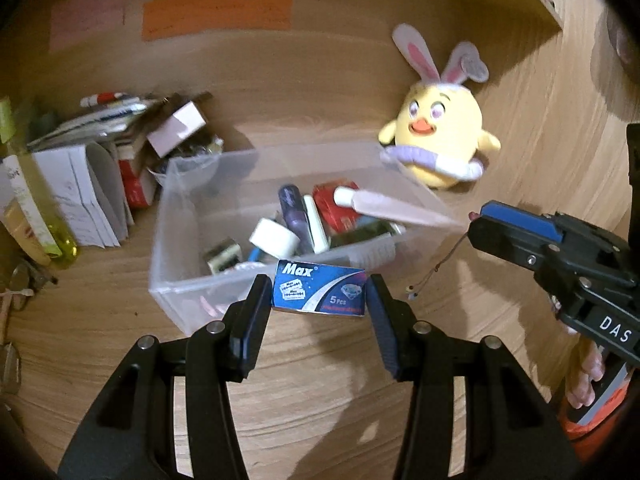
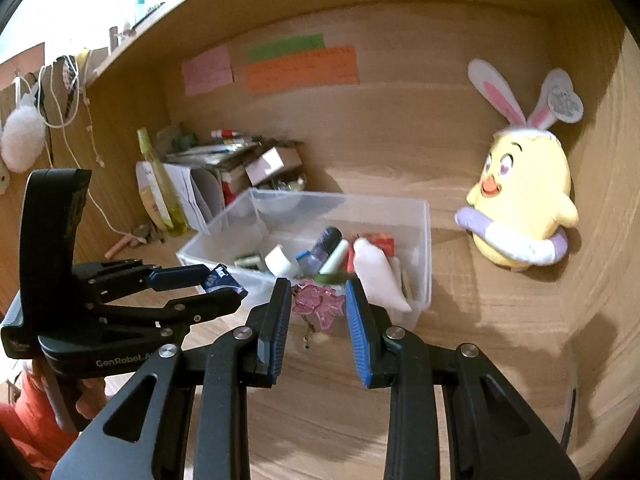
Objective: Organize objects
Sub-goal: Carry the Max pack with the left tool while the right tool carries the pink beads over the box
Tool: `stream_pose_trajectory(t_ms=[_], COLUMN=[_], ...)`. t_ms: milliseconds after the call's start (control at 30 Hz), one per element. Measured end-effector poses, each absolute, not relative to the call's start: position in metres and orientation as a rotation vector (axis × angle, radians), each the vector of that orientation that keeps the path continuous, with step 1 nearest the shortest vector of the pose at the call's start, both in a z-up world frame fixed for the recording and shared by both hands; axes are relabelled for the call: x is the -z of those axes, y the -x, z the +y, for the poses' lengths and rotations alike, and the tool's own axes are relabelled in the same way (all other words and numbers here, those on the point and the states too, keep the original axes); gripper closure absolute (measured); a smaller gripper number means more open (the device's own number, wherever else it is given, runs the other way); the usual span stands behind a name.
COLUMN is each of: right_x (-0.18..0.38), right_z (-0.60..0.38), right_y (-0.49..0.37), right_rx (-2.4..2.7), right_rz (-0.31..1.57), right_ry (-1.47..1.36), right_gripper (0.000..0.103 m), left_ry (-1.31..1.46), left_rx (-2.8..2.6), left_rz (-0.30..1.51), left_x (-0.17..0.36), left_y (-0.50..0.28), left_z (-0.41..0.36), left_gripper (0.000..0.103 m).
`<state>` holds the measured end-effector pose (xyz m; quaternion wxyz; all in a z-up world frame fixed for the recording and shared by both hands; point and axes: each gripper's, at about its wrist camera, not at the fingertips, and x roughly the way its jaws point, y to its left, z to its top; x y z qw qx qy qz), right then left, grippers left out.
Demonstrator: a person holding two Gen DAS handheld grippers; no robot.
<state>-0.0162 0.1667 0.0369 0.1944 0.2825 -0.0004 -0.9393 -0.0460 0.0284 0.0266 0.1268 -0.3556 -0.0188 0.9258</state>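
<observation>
A flat blue cardboard blade box (image 1: 319, 289) is clamped between the ribbed pads of the left gripper (image 1: 318, 292), held above the near rim of the clear plastic bin (image 1: 192, 216). A pink lacy ornament (image 2: 318, 300) on a thin cord is pinched in the right gripper (image 2: 318, 300), beside the bin. A yellow plush chick (image 2: 520, 208) with rabbit ears is seen against the wooden back panel.

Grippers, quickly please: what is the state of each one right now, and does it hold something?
Left gripper: closed on the blue blade box.
Right gripper: closed on a pink flower-shaped ornament.
</observation>
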Motion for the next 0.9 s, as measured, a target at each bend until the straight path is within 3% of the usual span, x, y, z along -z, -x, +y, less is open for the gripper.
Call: stream_pose_trajectory(t_ms=[567,900], right_x=[-0.082,-0.058], right_z=[0.153,0.15], right_y=[0.043,0.073], right_rx=[2.664,2.658], right_rz=[0.015,0.034], right_ry=[-0.633,-0.749], right_gripper=[0.077,0.077], left_ry=[0.971,1.008], left_rx=[-2.781,-2.801], left_rz=[-0.129,-0.134], left_x=[-0.045,-0.04], left_y=[0.066,0.081], left_z=[0.005,0.0], left_gripper=[0.055,0.055])
